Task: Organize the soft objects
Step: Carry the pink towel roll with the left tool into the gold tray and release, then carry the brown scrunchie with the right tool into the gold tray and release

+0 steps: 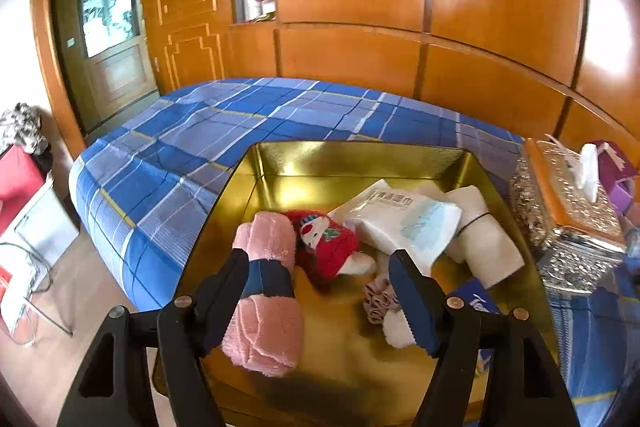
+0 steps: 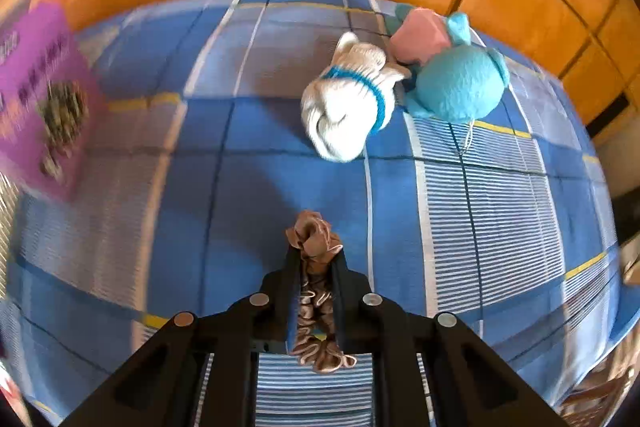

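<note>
Left gripper [image 1: 320,263] hangs over gold tray [image 1: 360,157], jaws spread wide, gripping nothing. Tray sits on bed [image 1: 208,131] and holds pink towel [image 1: 266,291] banded in dark blue just inside the left finger, red plush [image 1: 326,243] beside it, wipes pack [image 1: 400,217], white roll [image 1: 486,239] at the right, mauve scrunchie [image 1: 378,299] near the right finger. Silver tissue box [image 1: 568,211] stands just right of the tray.

Right gripper [image 2: 316,253] has jaws clamped on brown scrunchie [image 2: 314,239], lifted above the bed [image 2: 248,187]; its ruffles stick out past the tips and trail back between the fingers. Farther on, white sock [image 2: 348,103] lies touching blue plush [image 2: 460,83], with pink item [image 2: 418,35] behind them. Purple box [image 2: 44,83] blurred at the left
</note>
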